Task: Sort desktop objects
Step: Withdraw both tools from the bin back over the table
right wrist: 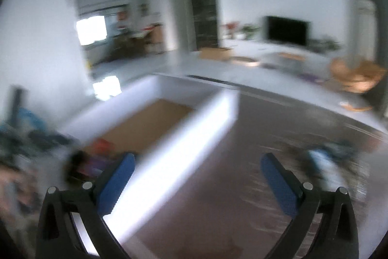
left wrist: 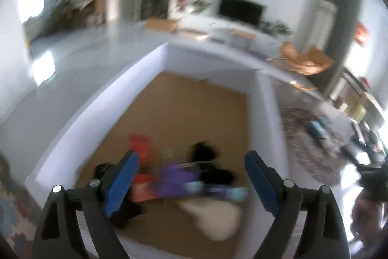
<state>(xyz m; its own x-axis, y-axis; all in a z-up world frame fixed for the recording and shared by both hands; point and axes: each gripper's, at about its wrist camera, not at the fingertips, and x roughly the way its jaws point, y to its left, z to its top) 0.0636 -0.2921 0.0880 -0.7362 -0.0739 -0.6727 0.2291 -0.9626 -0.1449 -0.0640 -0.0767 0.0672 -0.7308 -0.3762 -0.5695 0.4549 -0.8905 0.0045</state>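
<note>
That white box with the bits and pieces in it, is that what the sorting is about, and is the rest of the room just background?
Part of the job:
- white box, brown inside
- blurred items in it: red, purple, black, whitish
- blue object on the dark table
- left gripper, right gripper, both open and empty

Just lying about:
- television
- cardboard boxes

White box, blue fingers

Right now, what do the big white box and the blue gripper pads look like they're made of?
The box looks like cardboard: matte white walls, a plain brown floor inside; blur leaves it open. The left gripper pads look like textured blue rubber or plastic; a fine grid shows on the right gripper.
</note>
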